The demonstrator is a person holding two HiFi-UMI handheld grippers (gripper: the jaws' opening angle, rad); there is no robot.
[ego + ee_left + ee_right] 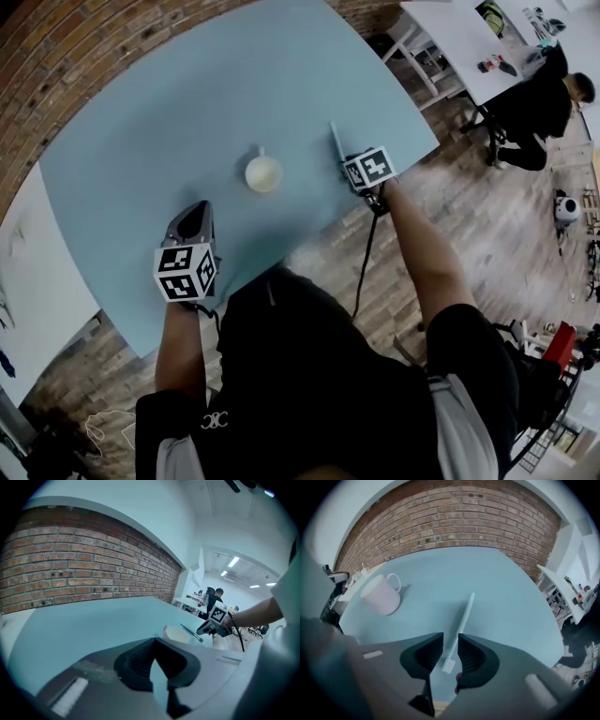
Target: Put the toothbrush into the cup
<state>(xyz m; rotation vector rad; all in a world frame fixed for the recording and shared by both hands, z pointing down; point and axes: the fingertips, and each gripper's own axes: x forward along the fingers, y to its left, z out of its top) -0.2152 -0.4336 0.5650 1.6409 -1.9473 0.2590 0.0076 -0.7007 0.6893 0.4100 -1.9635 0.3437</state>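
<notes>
A pale cup (263, 174) with a handle stands upright near the middle of the light blue table (169, 112). A white toothbrush (335, 141) lies flat on the table to the cup's right. In the right gripper view the toothbrush (461, 620) runs away from me, and its near end lies between the jaws of my right gripper (450, 641). Those jaws stand open, pads apart from the brush. The cup (380, 595) is off to the left there. My left gripper (194, 214) hovers near the table's front edge, shut and empty, short of the cup (176, 633).
A brick wall (454, 517) curves behind the table. The table's right edge (412, 155) drops to a wooden floor. A person (544, 103) sits at white tables (459, 37) at the back right. A black cable (361, 262) hangs from my right gripper.
</notes>
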